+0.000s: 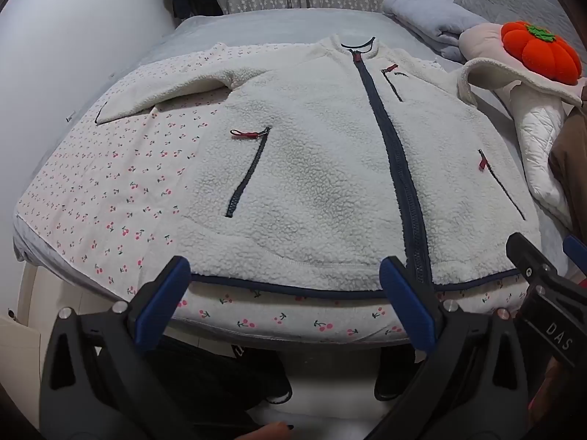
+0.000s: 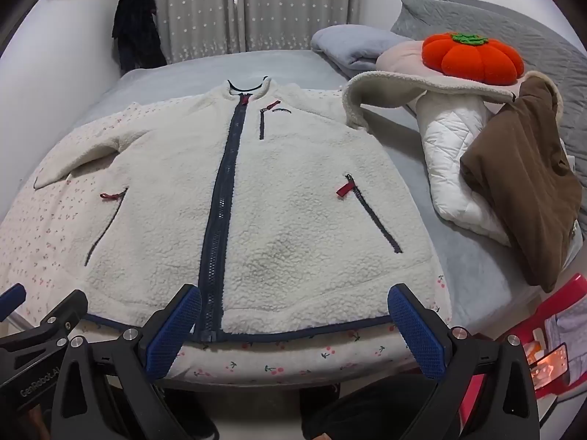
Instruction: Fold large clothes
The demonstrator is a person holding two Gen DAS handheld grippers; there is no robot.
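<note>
Left wrist view: white fleece jacket (image 1: 312,168) lies flat, zipped, front up on the cherry-print sheet (image 1: 110,198) on the bed. Both my left gripper (image 1: 286,293) and right gripper (image 2: 293,326) have fingers spread wide, empty, over the hem. Fleece looks soft, bulky, light; I'd pinch the navy hem (image 1: 279,289) corners.

Left gripper (image 1: 290,282) tilted downward, jaws wide (nothing between); right gripper (image 2: 295,310) likewise.
</note>
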